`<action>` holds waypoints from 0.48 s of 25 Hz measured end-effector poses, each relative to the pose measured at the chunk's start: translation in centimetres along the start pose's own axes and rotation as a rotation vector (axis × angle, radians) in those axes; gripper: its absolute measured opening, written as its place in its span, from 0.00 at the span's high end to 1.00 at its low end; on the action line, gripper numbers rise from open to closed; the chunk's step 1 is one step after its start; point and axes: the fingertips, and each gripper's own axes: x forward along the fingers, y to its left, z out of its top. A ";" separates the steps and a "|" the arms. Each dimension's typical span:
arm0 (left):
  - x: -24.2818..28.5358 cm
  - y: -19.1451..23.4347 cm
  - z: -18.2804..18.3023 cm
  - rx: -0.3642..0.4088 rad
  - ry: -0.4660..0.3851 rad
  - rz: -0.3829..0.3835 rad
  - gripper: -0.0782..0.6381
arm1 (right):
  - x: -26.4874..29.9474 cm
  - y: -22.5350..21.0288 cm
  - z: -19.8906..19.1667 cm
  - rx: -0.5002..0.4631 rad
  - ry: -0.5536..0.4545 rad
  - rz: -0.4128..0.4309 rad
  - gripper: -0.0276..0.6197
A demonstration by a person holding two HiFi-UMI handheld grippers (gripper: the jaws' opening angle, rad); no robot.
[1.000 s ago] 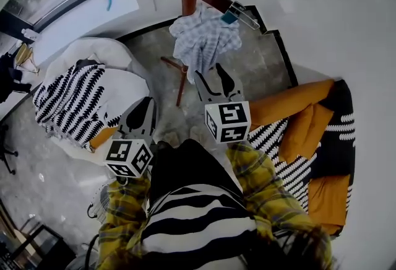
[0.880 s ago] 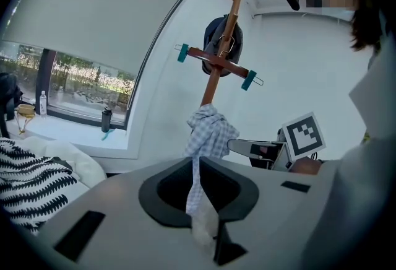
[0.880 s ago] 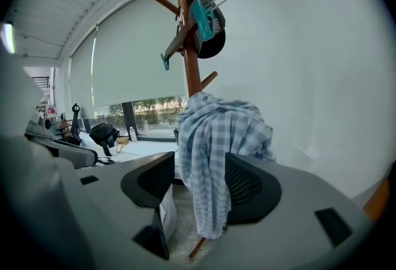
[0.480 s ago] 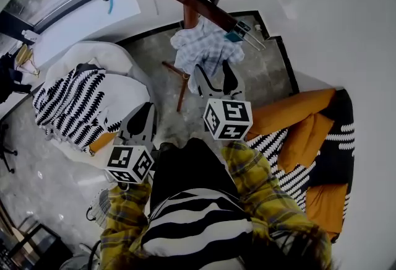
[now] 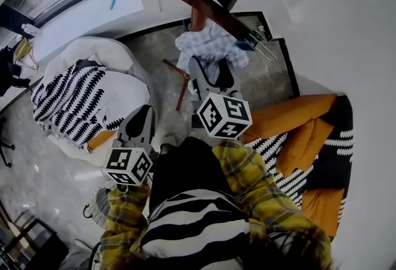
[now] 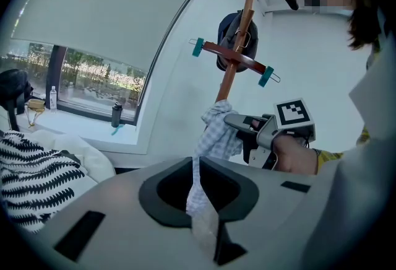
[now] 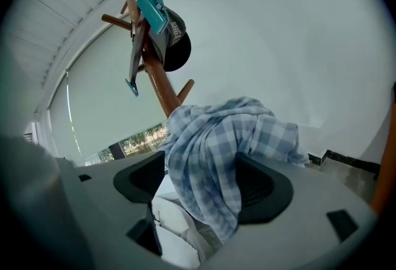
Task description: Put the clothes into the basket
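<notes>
Centre: shirt (image 5: 213, 46) draped on coat stand (image 5: 198, 18), between jaws of right gripper (image 5: 211, 78); throw (image 5: 68, 101) on beanbag (image 5: 80, 52) at left; floor cushions (image 5: 291, 114) at right

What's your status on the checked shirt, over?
Right gripper open, jaws just opening wider, checked shirt between them, not clamped. Left gripper shut, empty. Shirt draped on coat rack.

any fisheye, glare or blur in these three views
Head view: strong fisheye, so the sill bows and the corners go dark; the light is even and the picture is sharp. Left gripper view: the window is bright against a dimmer room, and the edges are vignetted black. Right gripper view: the shirt is very close and a bit soft, in flat pale light, with a round black border.
</notes>
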 end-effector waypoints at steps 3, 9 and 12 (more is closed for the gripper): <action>0.1 0.3 -0.2 -0.004 0.006 0.004 0.83 | 0.2 -0.2 0.1 0.054 -0.013 -0.020 0.43; 0.2 0.4 -0.6 -0.009 0.016 0.004 0.83 | 0.7 -0.9 -0.4 0.020 0.004 -0.087 0.43; -0.1 0.7 -0.7 -0.013 0.017 0.009 0.83 | 0.5 -1.2 -0.5 0.000 0.010 -0.091 0.63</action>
